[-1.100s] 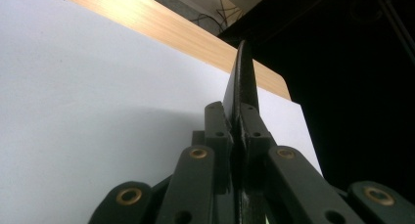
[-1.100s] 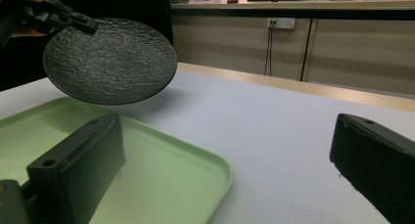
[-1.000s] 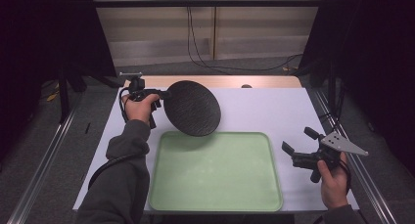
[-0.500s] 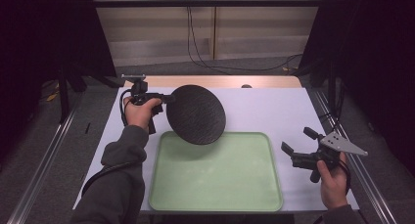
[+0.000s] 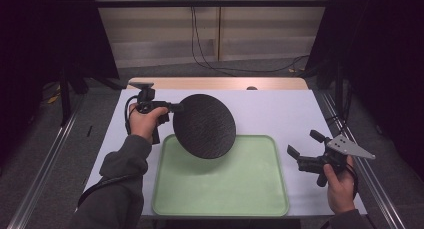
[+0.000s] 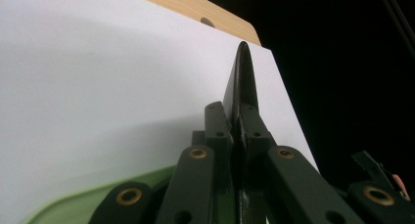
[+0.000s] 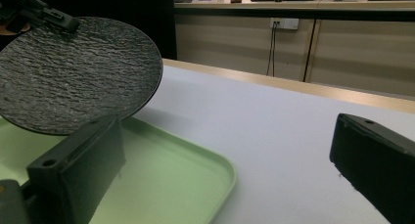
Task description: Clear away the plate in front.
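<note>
While the left gripper clamps its rim, one round black plate with a rough pebbled face hangs tilted over one green tray; the right gripper gapes wide.

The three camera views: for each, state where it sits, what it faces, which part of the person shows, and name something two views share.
High view: above the person's side, looking forward and down on the table; both forearms, left gripper, right gripper.
Left gripper view: rides the left gripper, looking along its fingers clamped on the black plate, seen edge-on.
Right gripper view: rides the right gripper, looking across the table past its spread fingers.
Shared: the black plate and green tray appear in all three.
</note>
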Demonstrator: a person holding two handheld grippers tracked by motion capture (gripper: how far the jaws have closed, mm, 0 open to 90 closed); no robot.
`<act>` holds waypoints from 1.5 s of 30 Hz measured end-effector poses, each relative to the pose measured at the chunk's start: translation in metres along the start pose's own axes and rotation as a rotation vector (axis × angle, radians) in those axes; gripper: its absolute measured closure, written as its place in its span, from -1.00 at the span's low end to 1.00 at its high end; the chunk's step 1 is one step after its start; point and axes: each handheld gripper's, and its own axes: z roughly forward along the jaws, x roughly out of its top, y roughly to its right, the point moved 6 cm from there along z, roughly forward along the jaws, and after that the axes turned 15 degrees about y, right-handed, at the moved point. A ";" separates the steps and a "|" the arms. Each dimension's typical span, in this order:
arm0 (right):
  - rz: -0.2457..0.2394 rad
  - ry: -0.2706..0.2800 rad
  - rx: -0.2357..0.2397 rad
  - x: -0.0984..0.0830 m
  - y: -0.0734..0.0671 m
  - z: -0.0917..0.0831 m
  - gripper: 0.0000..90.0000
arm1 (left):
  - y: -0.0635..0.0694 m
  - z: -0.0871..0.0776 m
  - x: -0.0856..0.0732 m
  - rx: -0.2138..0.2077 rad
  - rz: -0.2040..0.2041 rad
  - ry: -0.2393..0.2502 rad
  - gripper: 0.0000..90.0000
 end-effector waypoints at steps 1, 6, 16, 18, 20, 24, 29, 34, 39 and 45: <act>-0.006 -0.007 -0.001 -0.001 0.000 0.000 -1.00 | 0.000 -0.001 -0.002 0.001 0.008 -0.005 0.89; 0.000 -0.004 -0.005 0.000 -0.001 0.000 -1.00 | 0.007 -0.002 -0.011 -0.022 0.017 -0.030 0.89; 0.000 -0.005 -0.005 0.000 -0.001 0.000 -1.00 | 0.016 -0.003 -0.026 -0.054 0.045 -0.072 0.88; -0.004 -0.009 -0.001 -0.001 -0.001 0.000 -1.00 | 0.018 -0.004 -0.028 -0.058 0.046 -0.079 0.88; -0.002 -0.004 0.001 -0.001 -0.001 0.001 -1.00 | 0.021 -0.004 -0.033 -0.066 0.025 -0.094 0.88; -0.004 -0.004 -0.002 -0.001 -0.001 0.001 -1.00 | 0.022 -0.005 -0.039 -0.082 0.047 -0.113 0.88; -0.002 -0.006 -0.002 -0.001 -0.001 0.000 -1.00 | 0.026 -0.006 -0.047 -0.097 0.043 -0.132 0.88; -0.005 -0.012 0.006 -0.001 -0.002 0.001 -1.00 | 0.031 -0.007 -0.057 -0.116 0.037 -0.156 0.88; -0.009 -0.009 0.009 -0.001 -0.003 0.001 -1.00 | 0.035 -0.008 -0.063 -0.126 0.058 -0.173 0.88; -0.007 -0.008 0.007 -0.001 -0.002 0.001 -1.00 | 0.037 -0.008 -0.072 -0.142 0.041 -0.190 0.91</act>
